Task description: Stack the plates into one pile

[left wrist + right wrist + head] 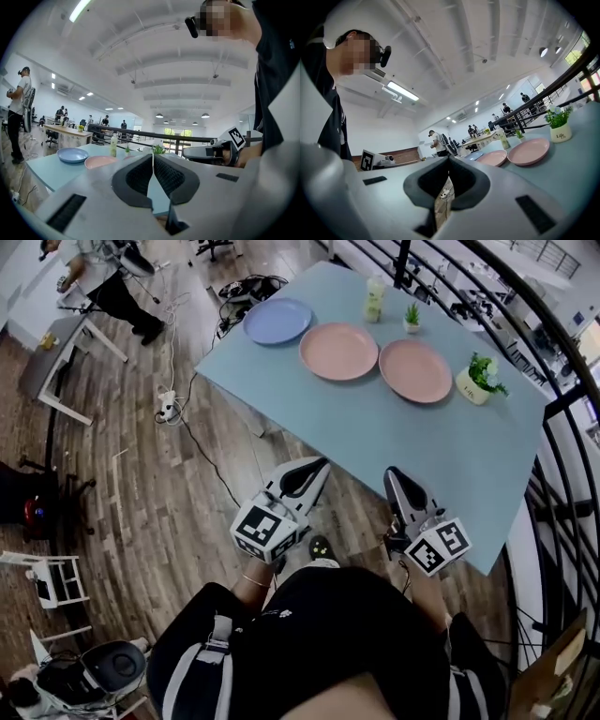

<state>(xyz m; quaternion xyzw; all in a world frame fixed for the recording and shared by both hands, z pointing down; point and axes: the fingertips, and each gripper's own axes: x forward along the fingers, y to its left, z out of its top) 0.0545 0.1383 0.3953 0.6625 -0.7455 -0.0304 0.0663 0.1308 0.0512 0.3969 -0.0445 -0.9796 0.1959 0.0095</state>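
Three plates lie in a row on the light blue table: a blue plate at the left, a pink plate in the middle and another pink plate at the right. My left gripper is shut and empty, just off the table's near edge. Over that edge, my right gripper is shut and empty too. The blue plate and a pink plate show in the left gripper view. Both pink plates show in the right gripper view.
A small bottle and a tiny potted plant stand behind the plates. A larger potted plant is right of them. A black railing runs along the table's far right side. Cables and a power strip lie on the wooden floor.
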